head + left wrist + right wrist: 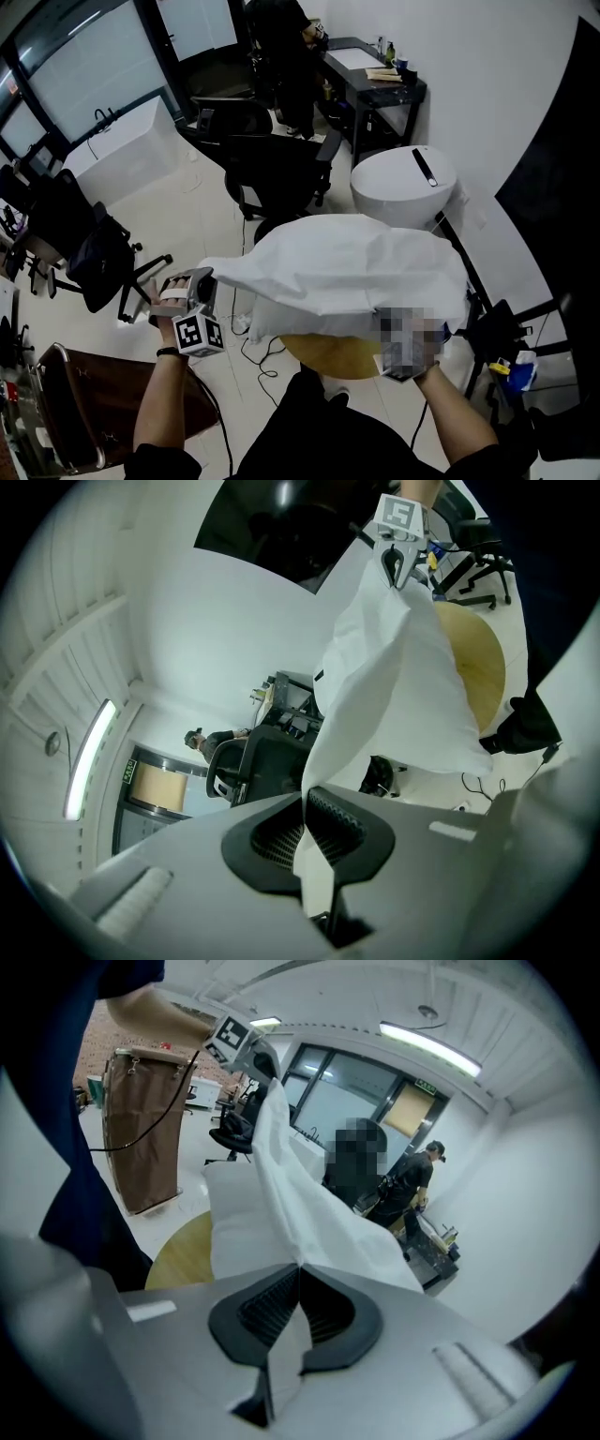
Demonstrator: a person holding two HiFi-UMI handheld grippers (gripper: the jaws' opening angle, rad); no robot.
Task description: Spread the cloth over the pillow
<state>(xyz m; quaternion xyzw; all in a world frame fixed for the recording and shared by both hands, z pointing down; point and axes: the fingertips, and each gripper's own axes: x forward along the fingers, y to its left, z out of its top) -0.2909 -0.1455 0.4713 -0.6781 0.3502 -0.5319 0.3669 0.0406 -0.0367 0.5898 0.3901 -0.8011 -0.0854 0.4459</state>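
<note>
Cloth (347, 258) hangs stretched betw. L tongs (307, 841) and R tongs (295, 1312), each clamped shut on its edge.

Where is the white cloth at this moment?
In the head view the white cloth is stretched in the middle, over the pillow and the wooden table, its left end clamped in the left gripper, its right end in the right gripper.

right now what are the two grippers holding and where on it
The white cloth. The left hand-held gripper is shut on its left end, the right hand-held gripper on its right end.
</note>
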